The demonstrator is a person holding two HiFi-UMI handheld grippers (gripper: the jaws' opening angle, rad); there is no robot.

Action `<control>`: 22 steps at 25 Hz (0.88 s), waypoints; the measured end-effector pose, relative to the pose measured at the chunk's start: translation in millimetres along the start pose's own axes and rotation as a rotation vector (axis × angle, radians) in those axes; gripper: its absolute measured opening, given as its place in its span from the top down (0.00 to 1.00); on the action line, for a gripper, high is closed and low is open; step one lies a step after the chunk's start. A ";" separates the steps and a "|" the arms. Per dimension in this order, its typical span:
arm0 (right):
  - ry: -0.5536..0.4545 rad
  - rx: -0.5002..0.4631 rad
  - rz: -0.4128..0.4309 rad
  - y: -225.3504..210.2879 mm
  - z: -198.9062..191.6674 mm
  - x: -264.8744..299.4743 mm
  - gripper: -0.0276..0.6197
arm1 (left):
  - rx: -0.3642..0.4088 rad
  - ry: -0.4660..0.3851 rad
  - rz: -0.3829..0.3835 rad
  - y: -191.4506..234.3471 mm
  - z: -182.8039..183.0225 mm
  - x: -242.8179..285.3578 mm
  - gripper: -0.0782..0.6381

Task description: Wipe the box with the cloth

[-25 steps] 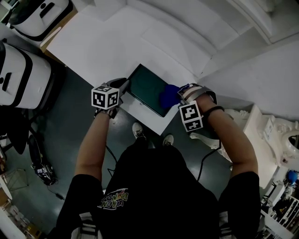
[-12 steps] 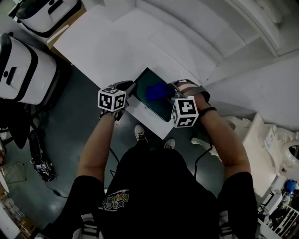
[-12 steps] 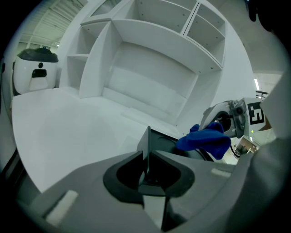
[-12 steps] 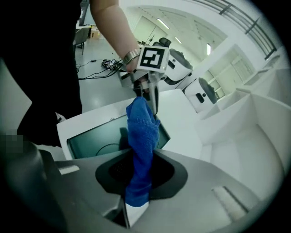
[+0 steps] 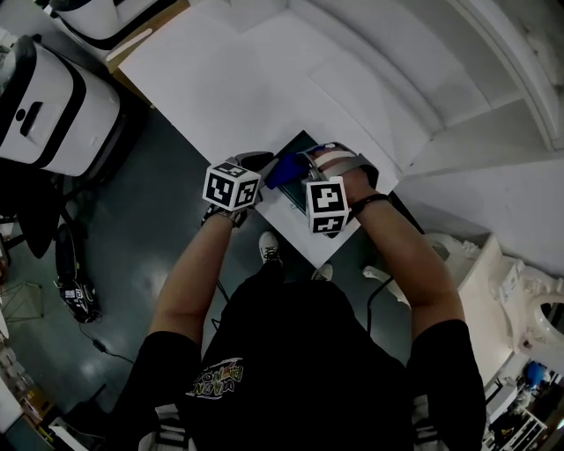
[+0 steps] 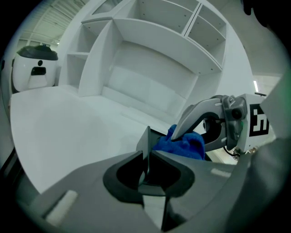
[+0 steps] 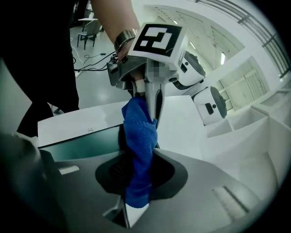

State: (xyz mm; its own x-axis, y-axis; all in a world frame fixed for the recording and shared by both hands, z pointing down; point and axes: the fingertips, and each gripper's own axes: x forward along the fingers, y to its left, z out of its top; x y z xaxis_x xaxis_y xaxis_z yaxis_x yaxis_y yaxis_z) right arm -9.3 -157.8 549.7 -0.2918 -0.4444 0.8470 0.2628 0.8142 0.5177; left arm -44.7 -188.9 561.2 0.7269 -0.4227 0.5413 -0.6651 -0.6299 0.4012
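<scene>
Gripping cloth (image 7: 138,136), right tool (image 7: 135,193) beside left tool (image 6: 146,168) clamping box (image 7: 77,145) edge

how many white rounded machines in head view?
2. The upper white machine is cropped at the top-left edge; the lower white machine stands at the left edge, beside the table. More may be out of frame.

Only one piece of lettering was noted: a small coloured print (image 5: 218,376) on the person's black shirt (image 5: 291,352), upside down in the head view and too small to read. The left marker cube (image 5: 232,186) and right marker cube (image 5: 326,207) bore black-and-white square patterns, not legible characters. Nothing else was readable.
</scene>
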 end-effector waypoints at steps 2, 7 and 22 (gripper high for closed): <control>0.006 -0.042 0.001 -2.2 5.1 6.1 0.82 | -0.003 -0.001 -0.008 0.3 0.3 -0.7 0.81; 0.046 -0.166 0.019 -7.0 14.4 16.6 0.82 | -0.016 -0.007 -0.016 0.8 0.8 -0.5 0.81; 0.181 -0.343 0.065 14.3 17.7 17.9 0.82 | -0.017 -0.006 -0.028 1.4 -0.1 -1.5 0.81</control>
State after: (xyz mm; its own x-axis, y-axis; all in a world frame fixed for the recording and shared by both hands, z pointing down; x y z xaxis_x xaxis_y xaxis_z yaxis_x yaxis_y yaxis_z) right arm -27.1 -147.4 570.1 -0.1056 -0.4798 0.8710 0.5767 0.6840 0.4468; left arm -46.8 -189.0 561.0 0.7464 -0.4088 0.5251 -0.6470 -0.6305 0.4287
